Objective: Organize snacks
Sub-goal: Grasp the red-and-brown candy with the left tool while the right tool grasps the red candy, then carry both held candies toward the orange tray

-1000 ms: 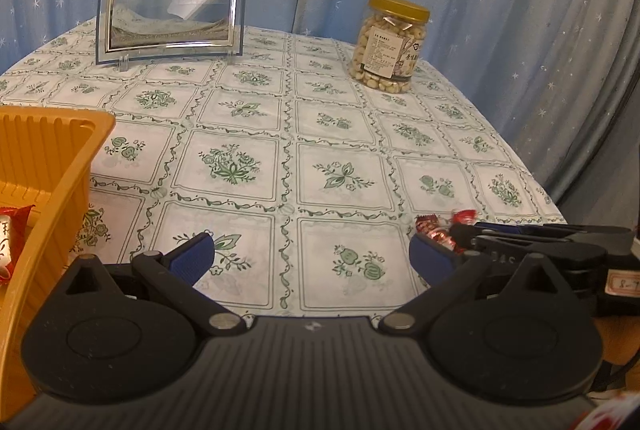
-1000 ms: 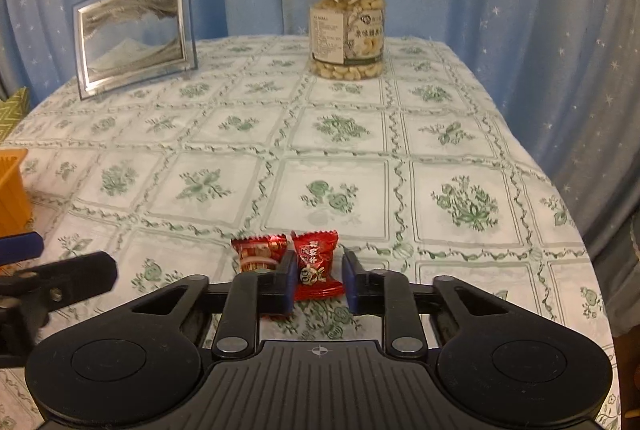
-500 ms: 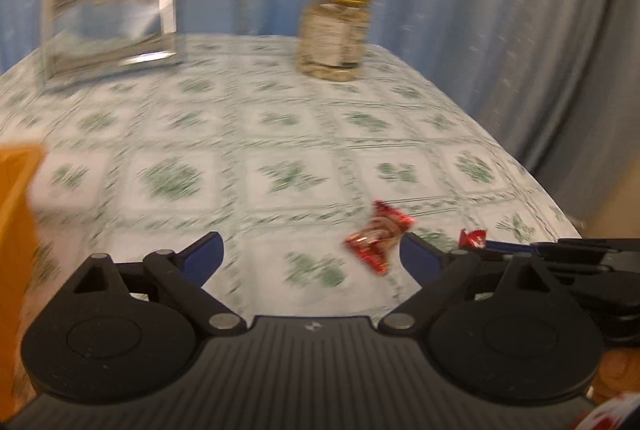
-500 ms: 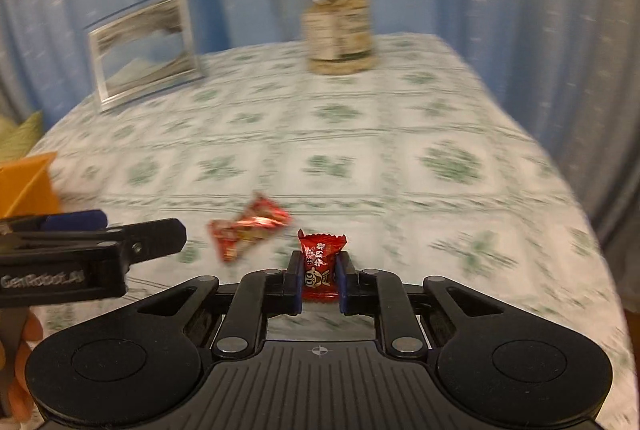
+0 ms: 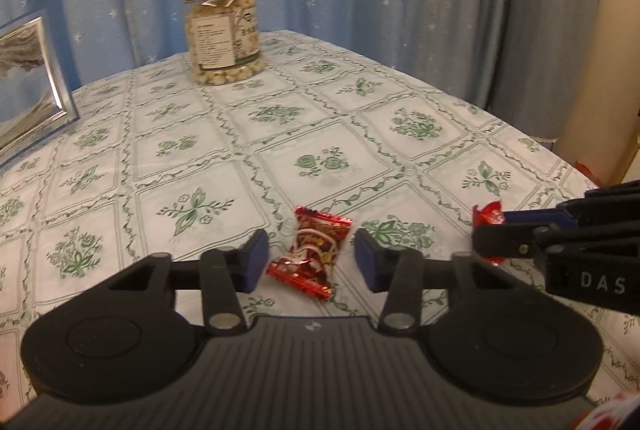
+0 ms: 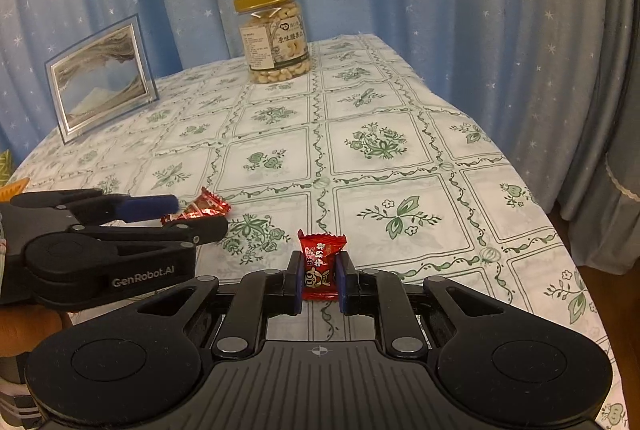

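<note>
A red wrapped candy (image 5: 312,254) lies on the flowered tablecloth (image 5: 240,134) between the blue pads of my left gripper (image 5: 312,259). Its jaws are closing, with a thin gap still showing on each side of the wrapper. The right wrist view shows the same candy (image 6: 202,208) and the left gripper (image 6: 196,216) from the side. My right gripper (image 6: 319,270) is shut on a second red candy (image 6: 320,264), held upright just above the cloth. In the left wrist view that right gripper (image 5: 490,230) comes in from the right edge, and its candy (image 5: 488,213) pokes out.
A yellow-lidded jar of cashews (image 6: 274,34) and a framed sand picture (image 6: 100,78) stand at the back of the table. An orange basket corner (image 6: 14,186) shows at the far left. The table drops off at the right edge, and blue star curtains hang behind it.
My left gripper has swung right, away from the orange basket, down over the loose candy, and its jaws have narrowed around it. The right gripper has drawn its candy back from the other one.
</note>
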